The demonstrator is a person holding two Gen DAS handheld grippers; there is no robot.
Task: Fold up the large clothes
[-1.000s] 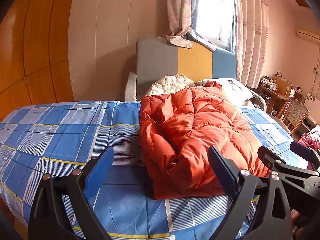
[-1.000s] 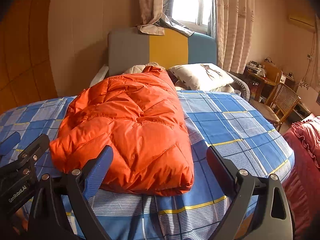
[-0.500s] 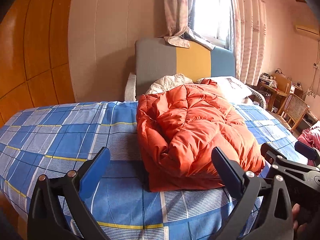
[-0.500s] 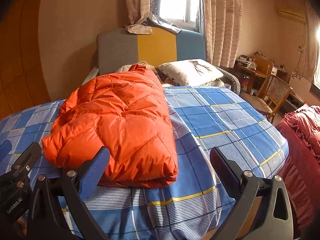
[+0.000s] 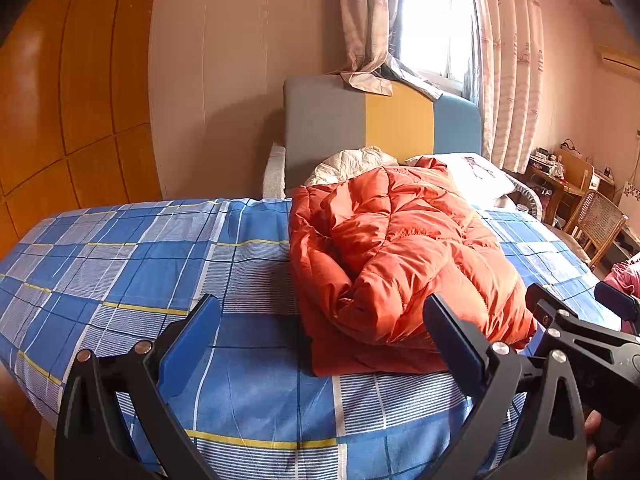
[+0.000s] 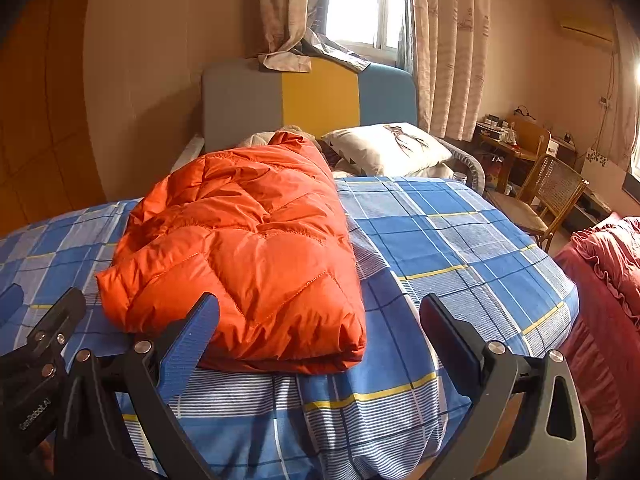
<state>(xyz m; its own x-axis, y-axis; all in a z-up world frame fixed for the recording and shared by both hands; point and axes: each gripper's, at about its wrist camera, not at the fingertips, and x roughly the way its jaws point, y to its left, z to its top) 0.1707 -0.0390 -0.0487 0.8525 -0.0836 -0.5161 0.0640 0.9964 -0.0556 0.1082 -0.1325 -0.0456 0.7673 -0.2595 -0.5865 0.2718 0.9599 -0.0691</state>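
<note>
Two grippers hang side by side at the near edge of the bed, both spread wide and holding nothing: the left gripper with its blue pads framing the near-left corner of the orange down jacket, the right gripper with its left pad just in front of the jacket's near hem. Ahead of both, the jacket lies in a long folded bundle on the blue plaid bedspread, running away toward the pillow and the grey, yellow and blue headboard.

From where I stand the fold looks mostly made, but the left side of the bundle is loose and rumpled, with layers bulging open. The puffy, slick fabric will likely spring back or slide, so a shallow pinch on only the top layer could peel the fold apart instead of carrying it over. Pulling toward the bed edge could also drag the bundle off the mattress.

No box, basket or other container shows anywhere within reach of either gripper
</note>
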